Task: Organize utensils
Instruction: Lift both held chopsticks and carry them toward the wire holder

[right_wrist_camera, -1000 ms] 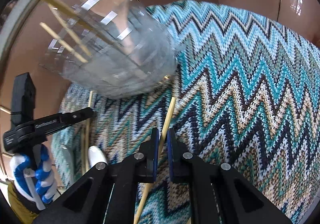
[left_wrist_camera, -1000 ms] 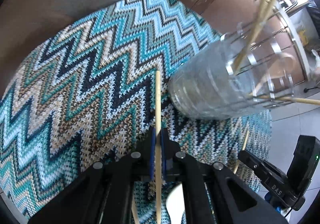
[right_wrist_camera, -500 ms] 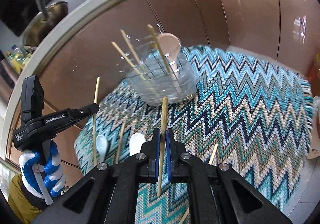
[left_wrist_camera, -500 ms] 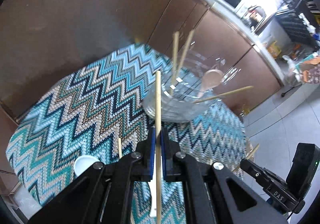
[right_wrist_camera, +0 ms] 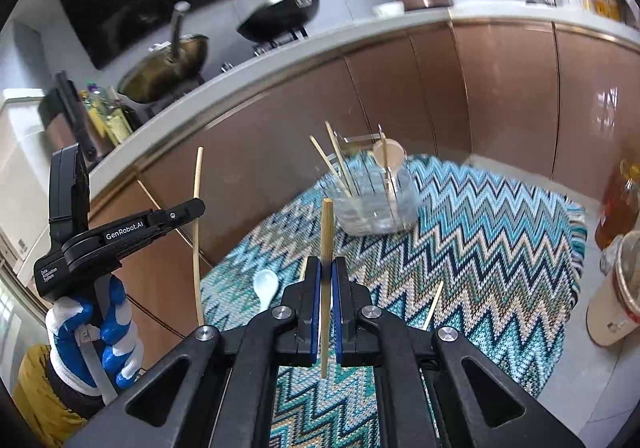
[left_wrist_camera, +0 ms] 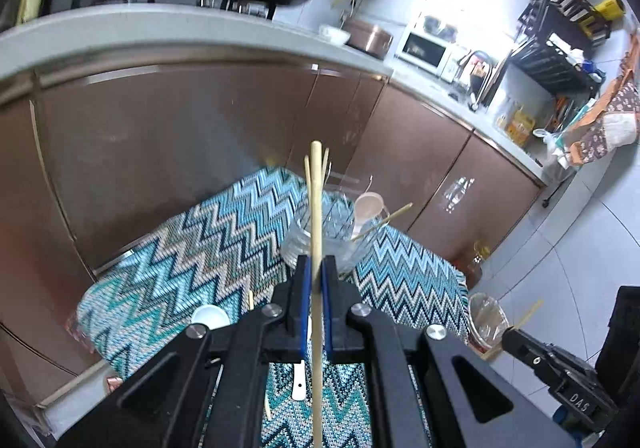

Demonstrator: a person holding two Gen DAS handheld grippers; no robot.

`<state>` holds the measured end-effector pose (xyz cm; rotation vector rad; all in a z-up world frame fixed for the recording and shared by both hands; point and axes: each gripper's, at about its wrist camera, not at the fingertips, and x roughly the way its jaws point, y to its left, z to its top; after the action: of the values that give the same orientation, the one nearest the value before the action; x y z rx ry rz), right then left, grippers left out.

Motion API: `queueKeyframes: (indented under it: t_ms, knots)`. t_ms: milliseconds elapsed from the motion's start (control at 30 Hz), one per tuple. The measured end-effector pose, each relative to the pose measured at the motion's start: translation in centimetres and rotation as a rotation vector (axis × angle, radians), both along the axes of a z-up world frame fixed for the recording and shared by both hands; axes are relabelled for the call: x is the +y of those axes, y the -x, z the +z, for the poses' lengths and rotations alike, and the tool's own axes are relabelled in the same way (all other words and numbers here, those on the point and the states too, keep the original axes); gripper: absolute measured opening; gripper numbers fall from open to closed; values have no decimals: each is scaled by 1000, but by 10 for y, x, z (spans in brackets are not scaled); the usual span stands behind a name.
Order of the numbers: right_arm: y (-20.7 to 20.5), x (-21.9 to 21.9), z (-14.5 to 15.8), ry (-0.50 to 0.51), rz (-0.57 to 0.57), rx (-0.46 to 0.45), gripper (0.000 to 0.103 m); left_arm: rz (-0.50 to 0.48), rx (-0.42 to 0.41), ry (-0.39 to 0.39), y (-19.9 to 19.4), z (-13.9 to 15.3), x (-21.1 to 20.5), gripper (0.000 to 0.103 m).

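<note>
Knitted rug (right_wrist_camera: 480, 248), wooden chopstick (right_wrist_camera: 326, 232), clear, probably plastic jar (right_wrist_camera: 372, 204), glossy cabinets (right_wrist_camera: 400, 88).

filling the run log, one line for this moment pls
left gripper: shut on chopstick | right gripper: shut on chopstick | clear holder: upright on rug

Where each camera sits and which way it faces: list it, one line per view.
Left wrist: on the left gripper, looking down along its shut fingers and clamped chopstick at the zigzag mat, clear holder and kitchen cabinets; the right gripper's tip shows lower right.
Right wrist: on the right gripper, shut on its own chopstick, facing the same mat and holder; the gloved left hand appears at left.
Shared: mat, holder, white spoon, stove pans.
</note>
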<state>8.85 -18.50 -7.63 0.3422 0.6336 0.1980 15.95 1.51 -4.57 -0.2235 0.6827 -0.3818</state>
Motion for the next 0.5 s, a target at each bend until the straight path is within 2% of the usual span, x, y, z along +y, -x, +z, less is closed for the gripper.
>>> queueKeyframes:
  t_ms: [233,500]
  knots:
    - [17,12,36,39,3,-92,5,29,-81,8,19,33,11,5]
    - [14,18,73,92,13,-184,5,47,-176,83,10,63,24,5]
